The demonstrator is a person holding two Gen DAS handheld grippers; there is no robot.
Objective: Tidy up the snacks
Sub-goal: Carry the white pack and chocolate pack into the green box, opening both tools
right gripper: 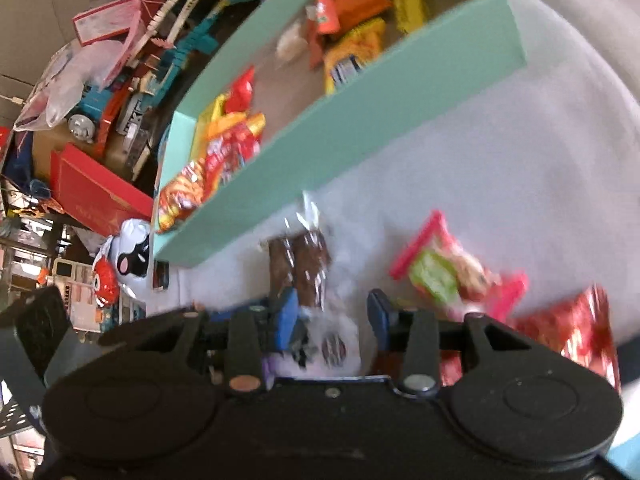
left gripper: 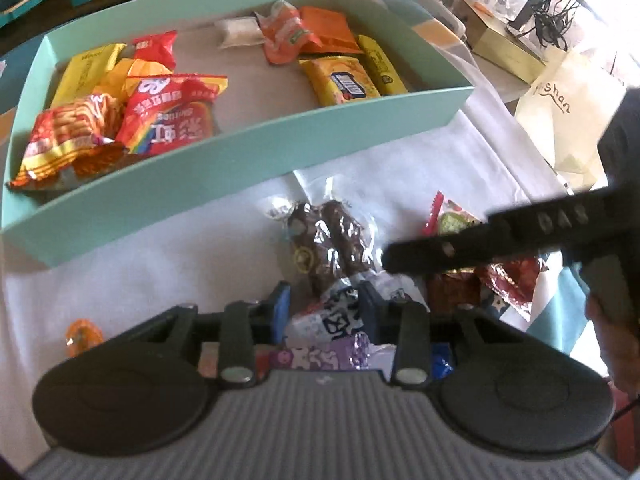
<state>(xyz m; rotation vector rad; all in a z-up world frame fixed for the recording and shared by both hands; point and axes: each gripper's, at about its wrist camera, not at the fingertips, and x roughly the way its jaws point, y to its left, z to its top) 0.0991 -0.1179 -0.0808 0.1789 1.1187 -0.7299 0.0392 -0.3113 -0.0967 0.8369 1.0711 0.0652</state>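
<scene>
A teal box (left gripper: 248,152) holds several red, yellow and orange snack packs on a white cloth; it also shows in the right wrist view (right gripper: 360,120). In front of it lies a clear pack of brown sausages (left gripper: 332,240), also in the right wrist view (right gripper: 304,264). My left gripper (left gripper: 324,312) is open over a white-and-blue wrapped snack (left gripper: 332,320) and a purple pack (left gripper: 320,356). My right gripper (right gripper: 334,316) is open around a white pack (right gripper: 336,340), just below the sausages. Its black body (left gripper: 500,236) crosses the left wrist view at right.
A pink-and-green snack (right gripper: 444,272) and a shiny red pack (right gripper: 572,328) lie right of the sausages. An orange candy (left gripper: 82,336) lies left on the cloth. A cream bag (left gripper: 572,108) and a yellow box (left gripper: 504,44) stand far right. Toys and boxes (right gripper: 100,100) crowd beyond the table.
</scene>
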